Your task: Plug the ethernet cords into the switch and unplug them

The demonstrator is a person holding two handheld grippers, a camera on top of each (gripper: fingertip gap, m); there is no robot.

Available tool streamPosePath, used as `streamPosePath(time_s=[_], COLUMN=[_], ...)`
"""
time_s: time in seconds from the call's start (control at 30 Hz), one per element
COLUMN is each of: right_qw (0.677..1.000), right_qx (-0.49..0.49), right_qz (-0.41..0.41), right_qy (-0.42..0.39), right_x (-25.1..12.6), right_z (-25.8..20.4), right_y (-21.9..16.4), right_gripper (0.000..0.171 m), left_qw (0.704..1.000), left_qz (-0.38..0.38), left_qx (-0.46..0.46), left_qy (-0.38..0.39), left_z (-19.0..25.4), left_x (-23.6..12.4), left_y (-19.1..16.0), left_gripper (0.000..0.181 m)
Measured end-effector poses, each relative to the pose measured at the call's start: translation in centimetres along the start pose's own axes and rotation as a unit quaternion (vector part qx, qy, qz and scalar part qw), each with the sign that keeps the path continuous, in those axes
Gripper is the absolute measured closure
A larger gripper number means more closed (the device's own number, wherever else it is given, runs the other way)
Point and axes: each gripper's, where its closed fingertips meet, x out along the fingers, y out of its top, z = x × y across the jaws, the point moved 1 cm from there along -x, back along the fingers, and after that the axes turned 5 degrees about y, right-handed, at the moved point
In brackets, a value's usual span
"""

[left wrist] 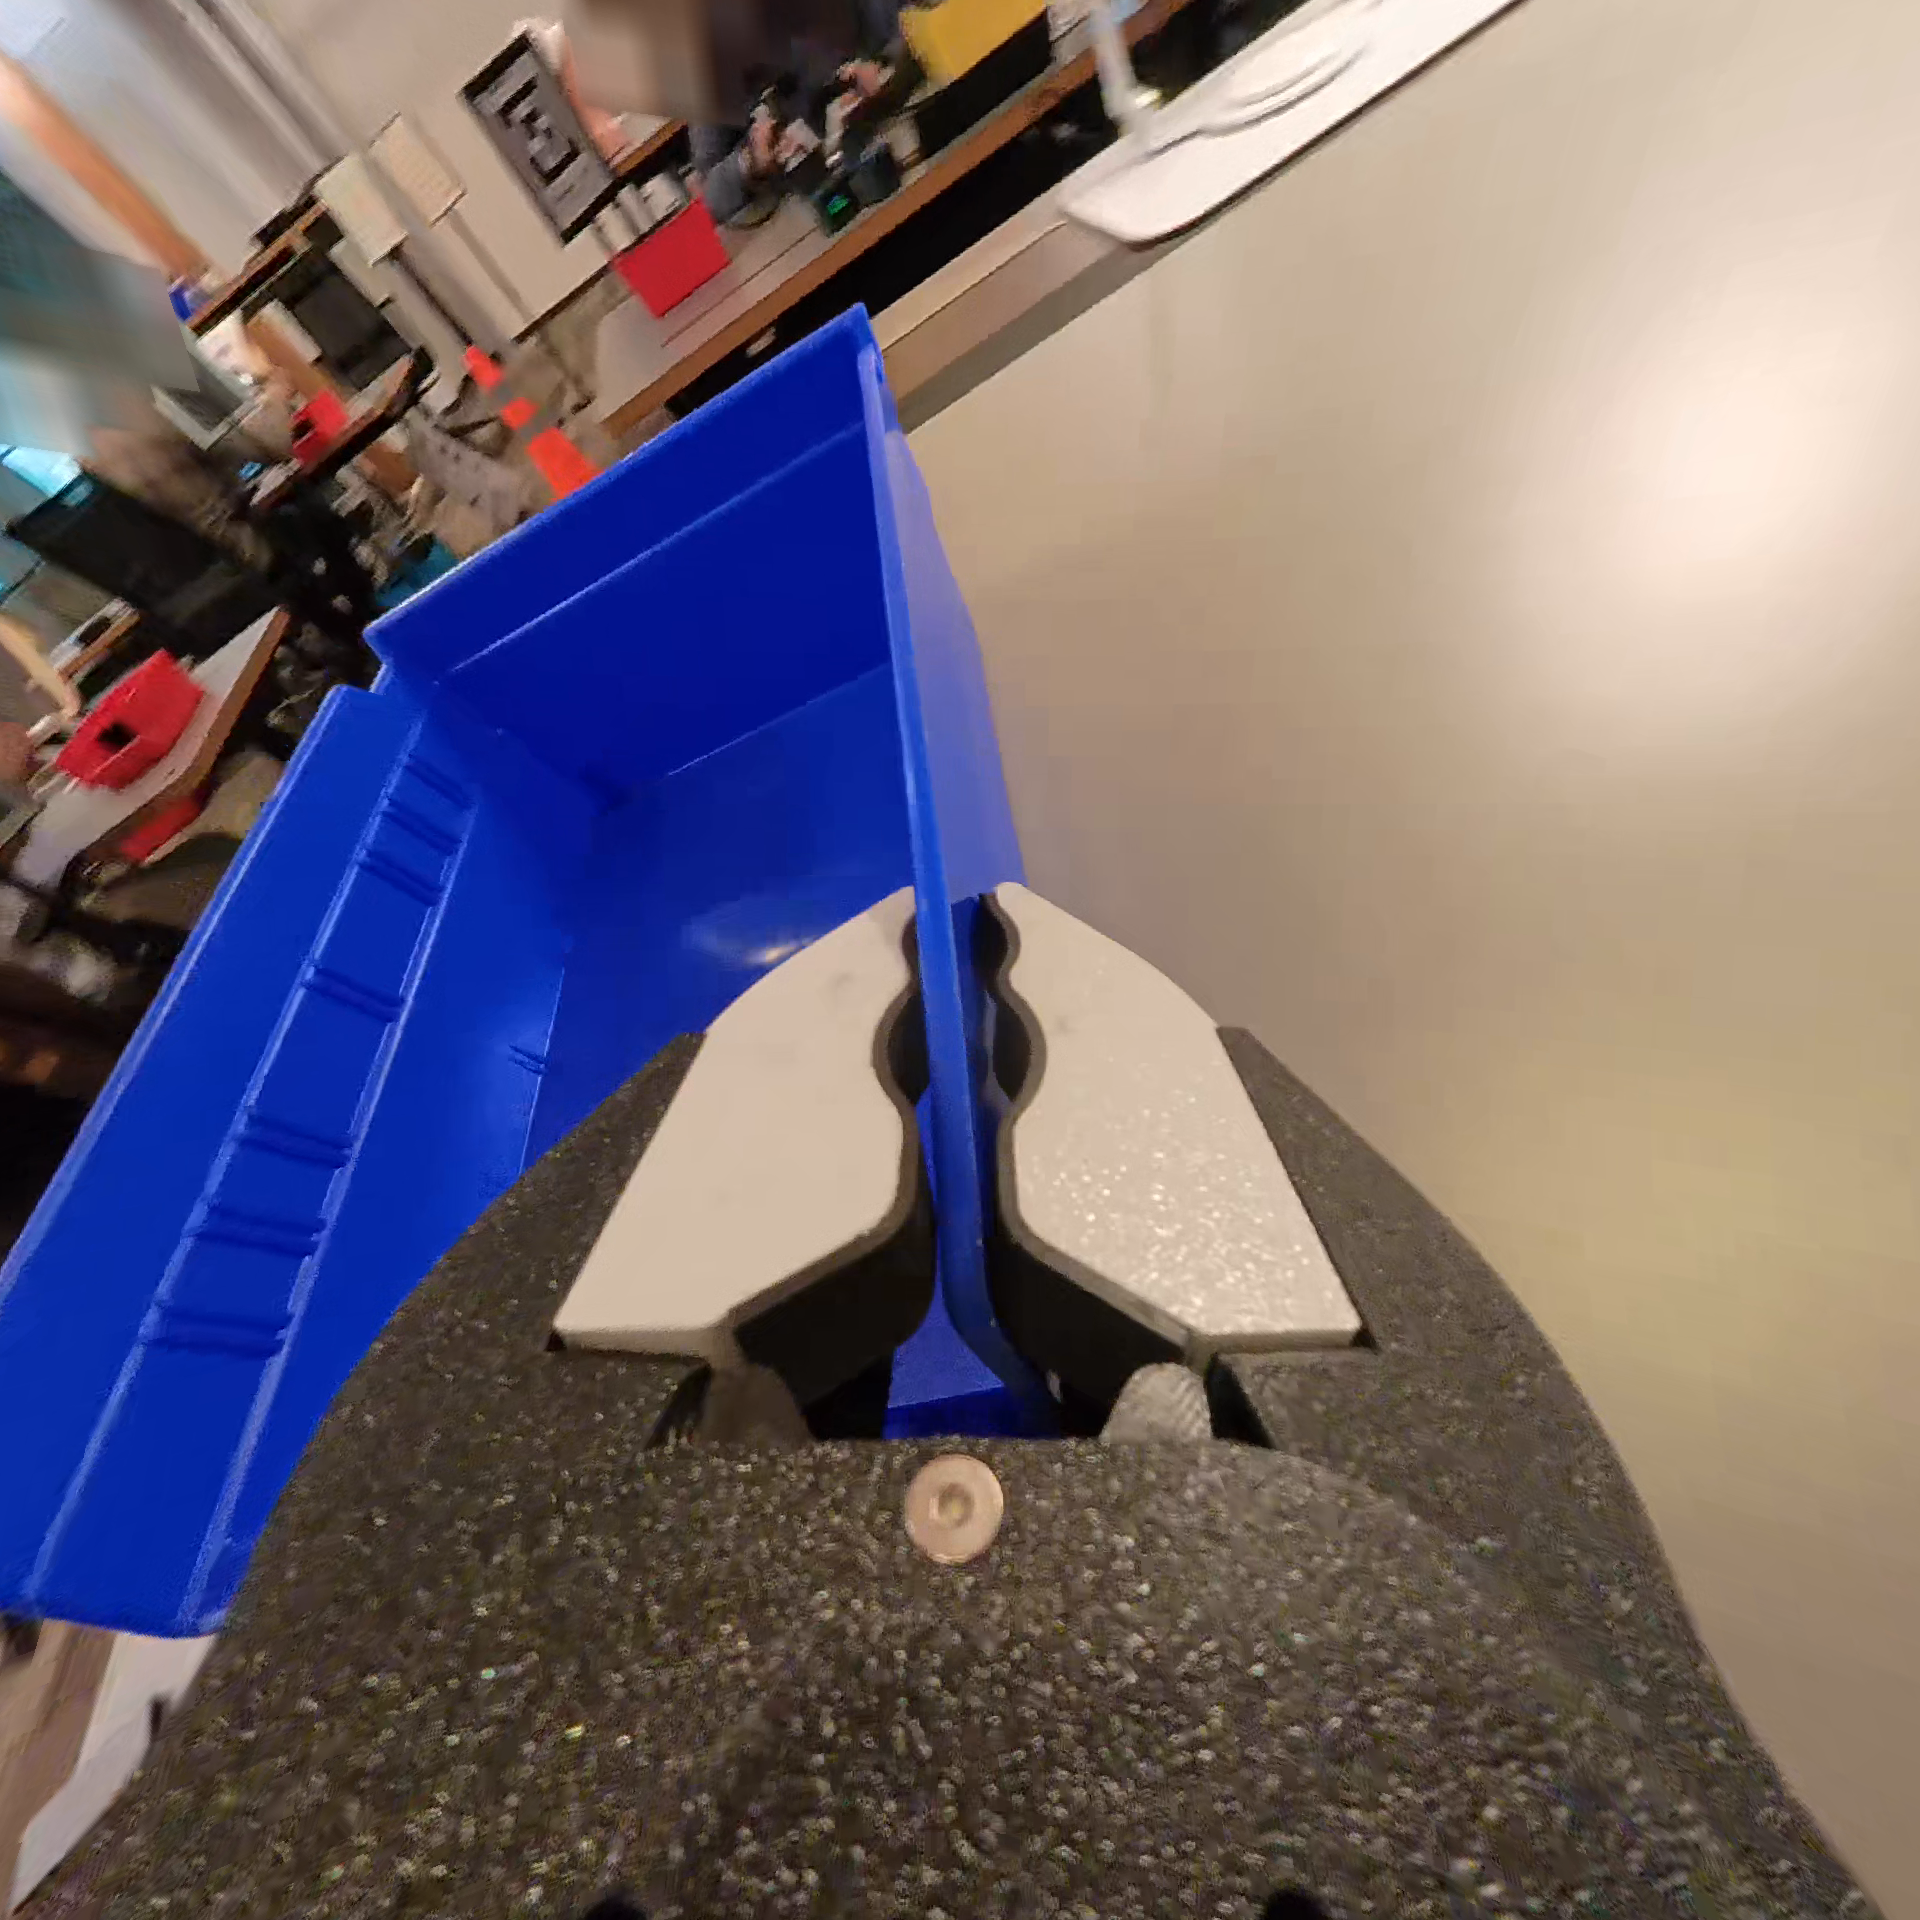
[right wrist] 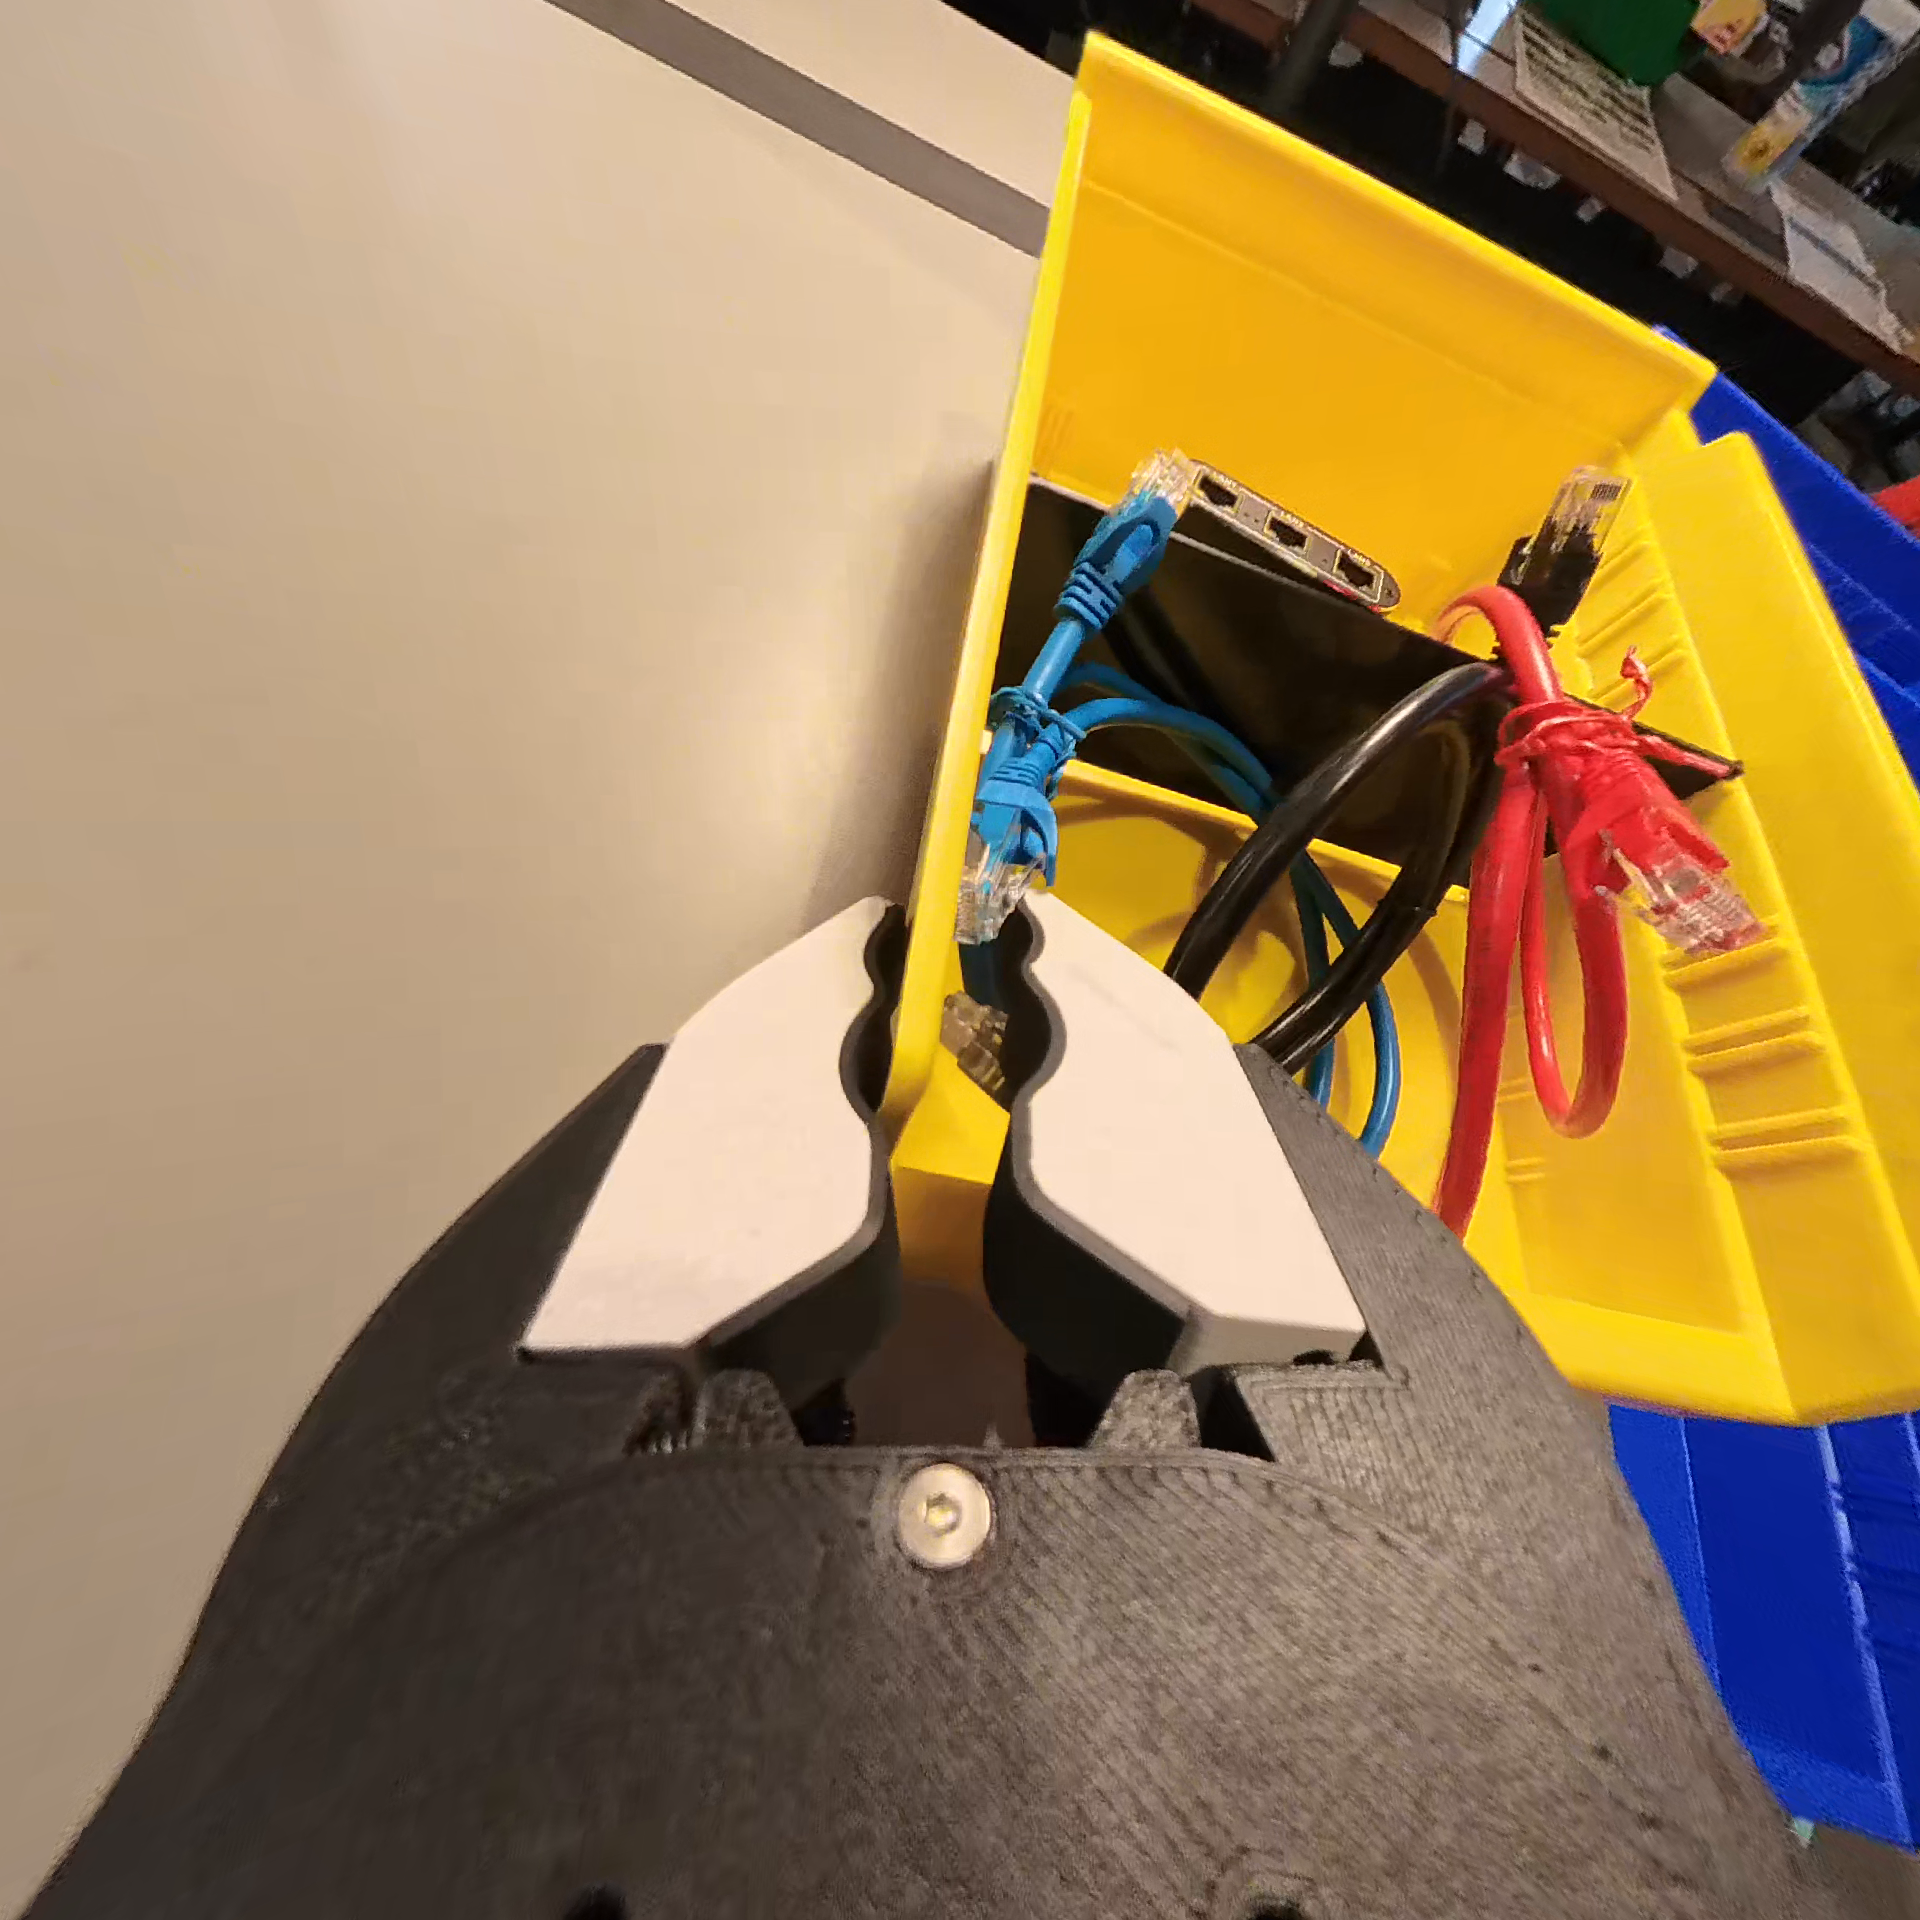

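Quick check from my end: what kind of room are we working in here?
Most likely a workshop or lab. Long wooden workbenches crowded with gear stand behind the table, red parts bins sit on them, and orange cones stand on the floor.

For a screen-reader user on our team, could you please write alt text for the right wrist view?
The right tool grips the left wall of a yellow bin on a pale table. Inside lie a black switch with empty ports and unplugged blue, red and black ethernet cords. A blue bin sits at right.
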Motion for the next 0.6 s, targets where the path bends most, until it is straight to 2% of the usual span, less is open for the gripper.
streamPosePath(time_s=[0.17, 0.33, 0.47, 0.6], right_qw=[0.999, 0.992, 0.977, 0.946], right_qx=[-0.024, -0.069, -0.118, -0.174], right_qz=[0.021, 0.049, 0.077, 0.107], right_qy=[0.03, 0.091, 0.163, 0.25], right_x=[0.9, 2.3, 3.5, 4.4], right_z=[-1.3, -3.9, -6.4, -8.9], right_y=[1.2, 3.0, 4.7, 6.1], right_gripper=[0.154, 0.154, 0.154, 0.153], left_qw=[0.991, 0.958, 0.909, 0.83], left_qz=[0.057, 0.114, 0.157, 0.174], left_qx=[0.03, 0.039, 0.063, 0.056], left_qy=[-0.117, -0.259, -0.382, -0.528], left_z=[4.6, 8.9, 12.2, 14.7], left_x=[-2.7, -4.6, -6.6, -9.4], left_y=[1.5, 3.0, 4.1, 4.4], left_gripper=[0.175, 0.175, 0.175, 0.175])
